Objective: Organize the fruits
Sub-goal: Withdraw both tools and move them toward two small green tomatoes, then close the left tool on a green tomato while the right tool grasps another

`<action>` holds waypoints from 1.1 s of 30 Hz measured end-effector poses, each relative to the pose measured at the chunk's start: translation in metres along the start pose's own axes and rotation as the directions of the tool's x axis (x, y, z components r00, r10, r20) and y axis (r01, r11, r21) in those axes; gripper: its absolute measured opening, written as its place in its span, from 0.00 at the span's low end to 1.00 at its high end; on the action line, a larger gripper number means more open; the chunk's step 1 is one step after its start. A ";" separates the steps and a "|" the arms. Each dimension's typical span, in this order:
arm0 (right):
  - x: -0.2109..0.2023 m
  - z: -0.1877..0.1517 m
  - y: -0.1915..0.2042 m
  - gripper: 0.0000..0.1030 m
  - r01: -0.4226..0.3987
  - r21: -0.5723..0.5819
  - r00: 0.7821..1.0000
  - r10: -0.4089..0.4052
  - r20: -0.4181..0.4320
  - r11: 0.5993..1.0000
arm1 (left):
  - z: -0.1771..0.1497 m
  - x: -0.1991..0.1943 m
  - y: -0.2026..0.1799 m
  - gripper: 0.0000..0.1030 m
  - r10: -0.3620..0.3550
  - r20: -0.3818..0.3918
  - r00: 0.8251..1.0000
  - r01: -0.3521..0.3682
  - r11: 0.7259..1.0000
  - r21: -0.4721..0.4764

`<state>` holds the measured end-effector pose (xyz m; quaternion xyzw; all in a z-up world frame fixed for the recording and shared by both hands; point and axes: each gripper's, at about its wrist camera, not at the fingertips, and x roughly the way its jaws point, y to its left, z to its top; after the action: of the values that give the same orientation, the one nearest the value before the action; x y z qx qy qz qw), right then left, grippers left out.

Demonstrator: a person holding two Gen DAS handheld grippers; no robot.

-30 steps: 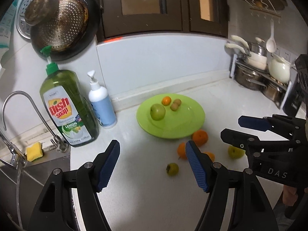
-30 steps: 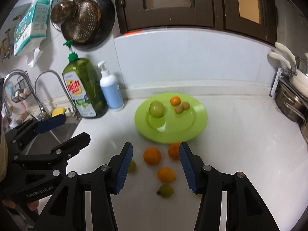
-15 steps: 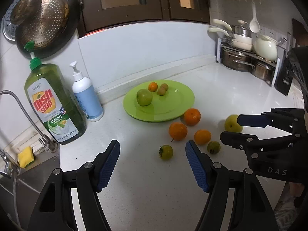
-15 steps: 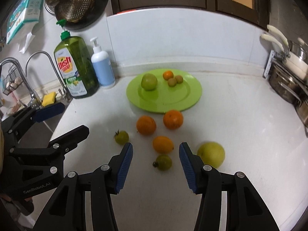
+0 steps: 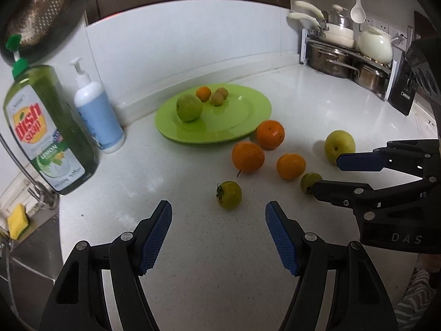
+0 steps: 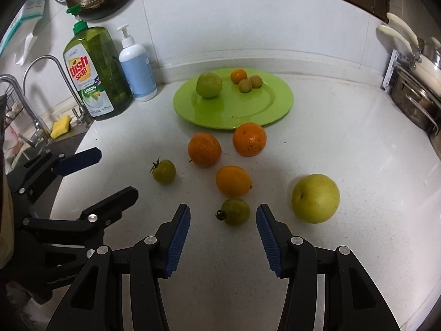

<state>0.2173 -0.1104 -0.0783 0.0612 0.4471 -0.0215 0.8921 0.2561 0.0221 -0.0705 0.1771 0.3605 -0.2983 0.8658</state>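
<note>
A green plate holds a green apple, a small orange and two small brown-green fruits. On the white counter lie two oranges, a smaller orange, two small green persimmons and a yellow-green pear. My left gripper is open, just short of the left persimmon. My right gripper is open, its fingers on either side of the near persimmon, not touching it.
A green dish soap bottle and a white-blue pump bottle stand at the back left by the tap and sink with a yellow sponge. Pots on a rack stand at the back right.
Both grippers have drawn back and tilted down toward the counter. The loose fruits, partly hidden before, now show in full. Both stay open.
</note>
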 end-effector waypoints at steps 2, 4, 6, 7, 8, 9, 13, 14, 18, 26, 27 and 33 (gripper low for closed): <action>0.005 0.001 0.000 0.50 -0.002 0.005 1.000 0.002 -0.011 1.000 | 0.001 0.007 0.001 0.68 -0.009 -0.009 1.000 0.009 1.000 0.003; 0.009 0.002 -0.001 0.50 -0.004 0.010 1.000 0.004 -0.022 1.000 | 0.001 0.013 0.002 0.67 -0.015 -0.016 1.000 0.015 1.000 0.007; 0.015 0.002 -0.002 0.50 -0.004 0.013 0.999 0.004 -0.035 1.000 | 0.001 0.019 0.002 0.67 -0.020 -0.026 0.999 0.020 1.000 0.010; 0.017 0.003 -0.002 0.50 -0.004 0.015 0.999 0.004 -0.041 1.000 | 0.001 0.023 0.003 0.66 -0.026 -0.032 0.999 0.026 1.000 0.010; 0.019 0.003 -0.002 0.49 -0.003 0.014 0.999 0.003 -0.046 1.000 | 0.001 0.025 0.004 0.65 -0.029 -0.035 0.999 0.030 1.000 0.008; 0.021 0.004 -0.002 0.49 -0.001 0.013 0.999 0.001 -0.052 1.000 | 0.001 0.028 0.004 0.64 -0.032 -0.040 0.999 0.033 0.999 0.007; 0.027 0.004 -0.002 0.48 0.001 0.017 0.998 0.000 -0.067 1.000 | 0.002 0.037 0.004 0.60 -0.043 -0.052 0.998 0.043 0.999 0.003; 0.028 0.004 -0.002 0.45 0.001 0.018 0.998 0.000 -0.070 1.000 | 0.002 0.039 0.004 0.58 -0.046 -0.055 0.997 0.046 0.999 0.001; 0.031 0.003 -0.003 0.44 0.000 0.027 0.997 0.003 -0.083 1.000 | 0.003 0.045 0.003 0.50 -0.064 -0.062 0.996 0.064 0.998 -0.008; 0.034 0.003 -0.005 0.37 -0.001 0.037 0.995 0.005 -0.096 0.999 | 0.007 0.053 0.000 0.39 -0.083 -0.065 0.994 0.082 0.997 -0.009; 0.035 0.003 -0.005 0.37 -0.002 0.036 0.995 0.005 -0.097 0.999 | 0.007 0.054 0.000 0.37 -0.083 -0.067 0.994 0.082 0.997 -0.011; 0.036 0.003 -0.005 0.34 0.003 0.039 0.995 0.001 -0.102 0.999 | 0.005 0.059 -0.001 0.32 -0.087 -0.085 0.993 0.086 0.996 -0.017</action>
<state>0.2409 -0.1156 -0.1062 0.0795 0.4918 -0.0276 0.8666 0.2910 -0.0046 -0.1099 0.1682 0.4066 -0.3252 0.8370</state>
